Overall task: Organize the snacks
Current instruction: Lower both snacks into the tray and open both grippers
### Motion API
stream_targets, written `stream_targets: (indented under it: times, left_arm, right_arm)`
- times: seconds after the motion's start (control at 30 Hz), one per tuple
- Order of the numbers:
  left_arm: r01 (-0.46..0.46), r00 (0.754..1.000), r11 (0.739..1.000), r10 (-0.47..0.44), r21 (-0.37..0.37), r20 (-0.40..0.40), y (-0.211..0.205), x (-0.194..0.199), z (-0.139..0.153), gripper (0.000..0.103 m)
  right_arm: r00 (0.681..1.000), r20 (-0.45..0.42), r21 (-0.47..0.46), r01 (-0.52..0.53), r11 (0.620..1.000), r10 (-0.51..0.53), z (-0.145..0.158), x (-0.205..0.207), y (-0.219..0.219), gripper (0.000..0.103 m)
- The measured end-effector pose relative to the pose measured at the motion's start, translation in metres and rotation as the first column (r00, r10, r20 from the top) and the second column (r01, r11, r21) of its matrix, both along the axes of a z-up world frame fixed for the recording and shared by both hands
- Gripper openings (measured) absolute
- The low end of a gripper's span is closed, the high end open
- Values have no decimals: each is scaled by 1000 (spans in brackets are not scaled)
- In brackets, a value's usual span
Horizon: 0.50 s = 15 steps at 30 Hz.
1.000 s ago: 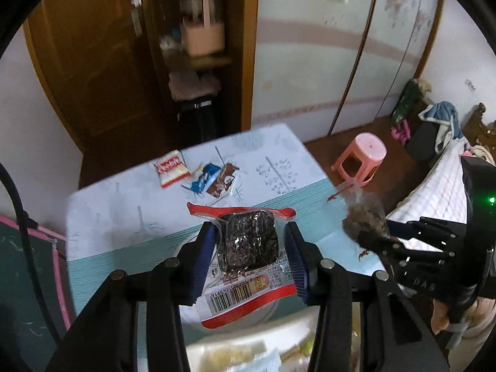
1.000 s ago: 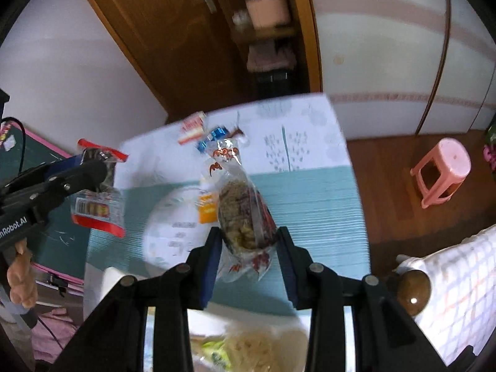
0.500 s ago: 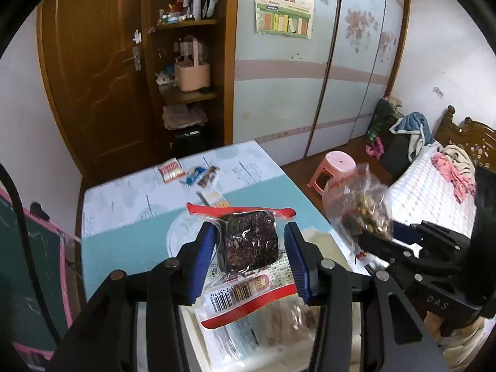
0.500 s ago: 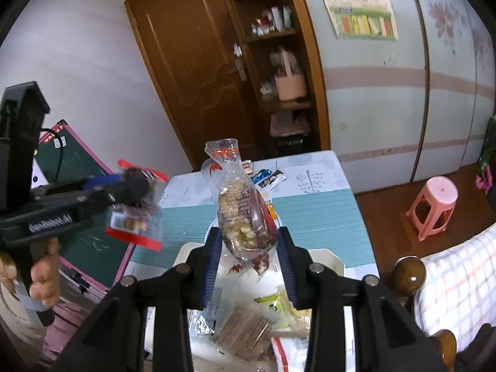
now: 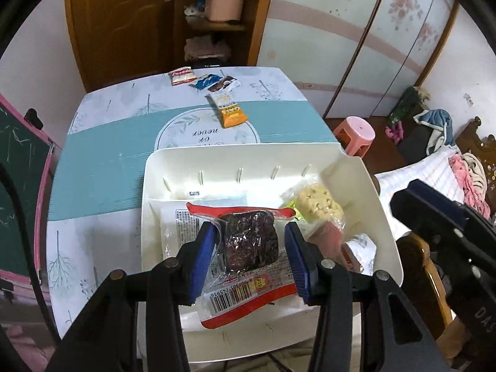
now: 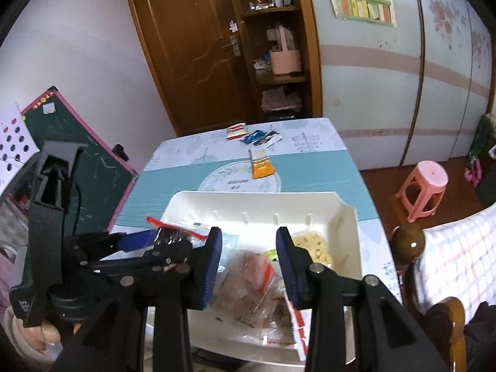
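So half a second back the right gripper (image 6: 249, 259) was squeezing a clear bag of snacks, now its jaws stand apart with nothing between them, and that bag lies in the white bin (image 5: 384, 217). The left gripper (image 5: 249, 249) is clamped on the dark date packet (image 5: 248, 241), held over the bin. Inside are a pale puffed-snack bag (image 5: 319, 200) and a flat white packet (image 5: 179, 220). Four little packs sit at the table's (image 5: 102, 161) far end, the orange one (image 5: 231, 113) nearest
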State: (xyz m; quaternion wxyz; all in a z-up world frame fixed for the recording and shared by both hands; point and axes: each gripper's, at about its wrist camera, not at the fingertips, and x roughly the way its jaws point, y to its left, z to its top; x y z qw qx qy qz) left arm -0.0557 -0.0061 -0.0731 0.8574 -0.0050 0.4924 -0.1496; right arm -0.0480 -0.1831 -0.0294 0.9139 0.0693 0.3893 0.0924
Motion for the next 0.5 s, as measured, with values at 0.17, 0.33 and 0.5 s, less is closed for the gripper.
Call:
stream_targets:
  times: [0.17, 0.33, 0.5]
  left_arm:
    - [-42, 999, 998, 41, 44, 34, 1, 6, 2, 70]
    - [-67, 997, 997, 66, 30, 43, 4, 8, 3, 92]
    - [-68, 997, 997, 66, 40, 51, 3, 8, 3, 92]
  right_arm:
    - [999, -20, -19, 39, 999, -39, -8, 3, 2, 37]
    - [997, -43, -11, 63, 998, -63, -14, 7, -3, 47]
    - [996, -58, -8, 68, 998, -69, -19, 12, -4, 48]
